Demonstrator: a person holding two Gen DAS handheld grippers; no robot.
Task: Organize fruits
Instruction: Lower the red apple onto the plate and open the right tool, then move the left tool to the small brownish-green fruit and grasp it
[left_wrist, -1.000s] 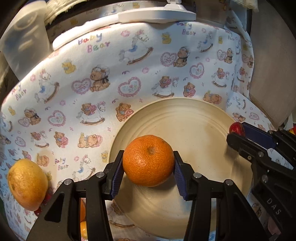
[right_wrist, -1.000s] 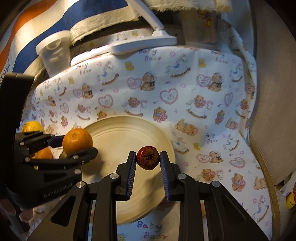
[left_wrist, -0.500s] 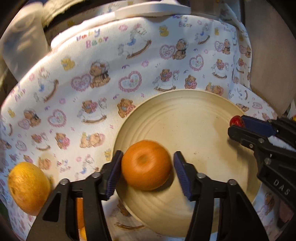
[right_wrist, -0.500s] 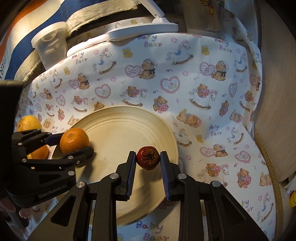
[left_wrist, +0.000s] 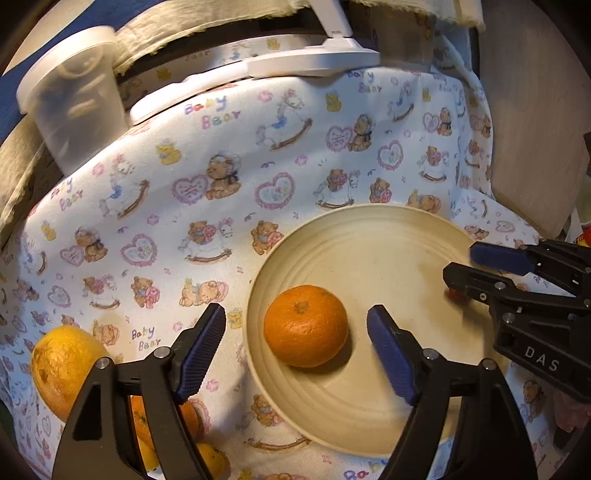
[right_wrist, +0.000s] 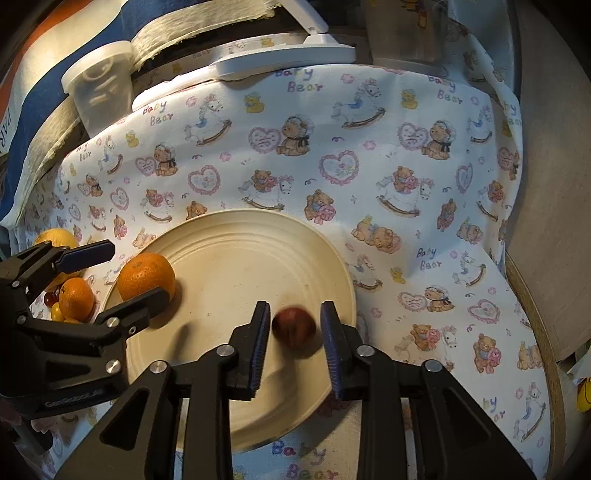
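Note:
An orange (left_wrist: 306, 325) (right_wrist: 146, 276) rests on the cream plate (left_wrist: 388, 236) (right_wrist: 236, 229), near its left rim. My left gripper (left_wrist: 295, 336) (right_wrist: 122, 271) straddles it with jaws opening, both pads clear of the fruit. A small dark red fruit (right_wrist: 294, 327), blurred, lies on the plate's right part. My right gripper (right_wrist: 293, 338) (left_wrist: 461, 264) is around it with jaws opening, and gaps show on both sides. In the left wrist view only a red sliver of that fruit (left_wrist: 453, 293) shows under the right gripper.
A yellow-orange citrus (left_wrist: 61, 369) (right_wrist: 55, 236) lies left of the plate on the bear-print cloth (left_wrist: 221, 206), with smaller oranges (right_wrist: 75, 298) and small fruits beside it. A translucent plastic cup (left_wrist: 74, 110) and a white lamp base (left_wrist: 314, 61) stand at the back.
Both grippers have let go: the left jaws spread off the orange, which now sits on the plate, and the right jaws parted from the red fruit, which dropped onto the plate.

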